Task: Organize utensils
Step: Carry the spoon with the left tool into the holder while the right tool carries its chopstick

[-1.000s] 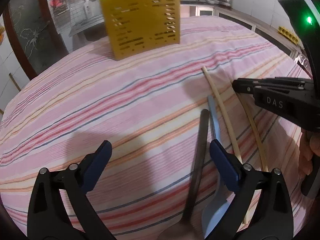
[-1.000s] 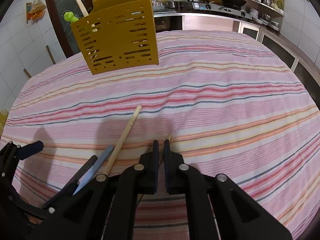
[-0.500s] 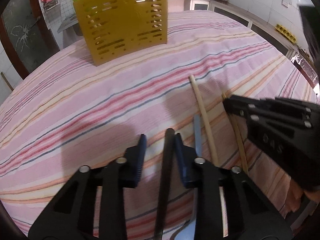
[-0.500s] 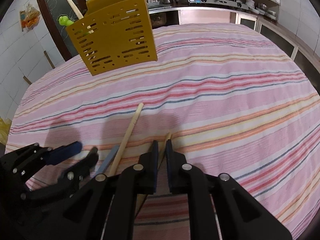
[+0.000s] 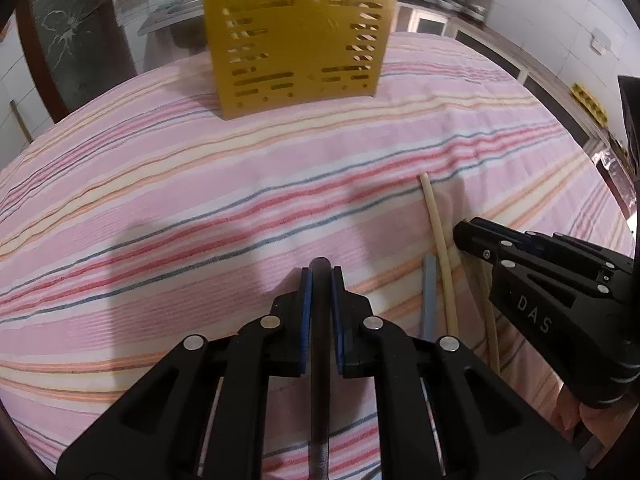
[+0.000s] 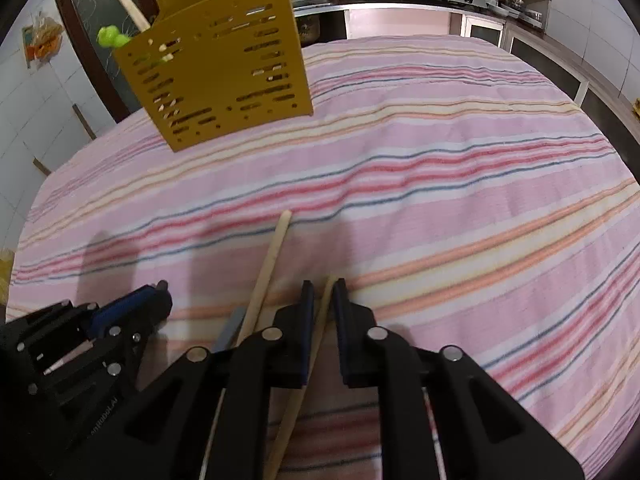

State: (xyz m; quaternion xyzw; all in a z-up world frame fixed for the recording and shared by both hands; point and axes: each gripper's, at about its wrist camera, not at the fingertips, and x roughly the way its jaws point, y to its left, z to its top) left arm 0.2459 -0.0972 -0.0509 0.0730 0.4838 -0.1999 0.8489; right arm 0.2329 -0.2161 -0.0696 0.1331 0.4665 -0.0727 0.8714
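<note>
Gripping a dark handle (image 5: pixel 320 360), left claw (image 5: pixel 320 276); right claw (image 6: pixel 322 292) pinches a chopstick (image 6: pixel 304 376)

We are clamping the left gripper (image 5: pixel 320 276) on a dark utensil handle (image 5: pixel 320 360) above the striped table (image 5: pixel 200 200). Beside it are lying a blue-grey handle (image 5: pixel 429 296) and a pale chopstick (image 5: pixel 438 240); the right gripper (image 5: pixel 466 236) is hovering nearby. A yellow caddy (image 5: pixel 298 36) is standing beyond.

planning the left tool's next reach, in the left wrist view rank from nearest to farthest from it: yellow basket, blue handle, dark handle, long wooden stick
1. dark handle, clamped in the left tool
2. blue handle, just to its right on the cloth
3. long wooden stick, right of the blue handle, reaching farther out
4. yellow basket, upright at the far edge
</note>
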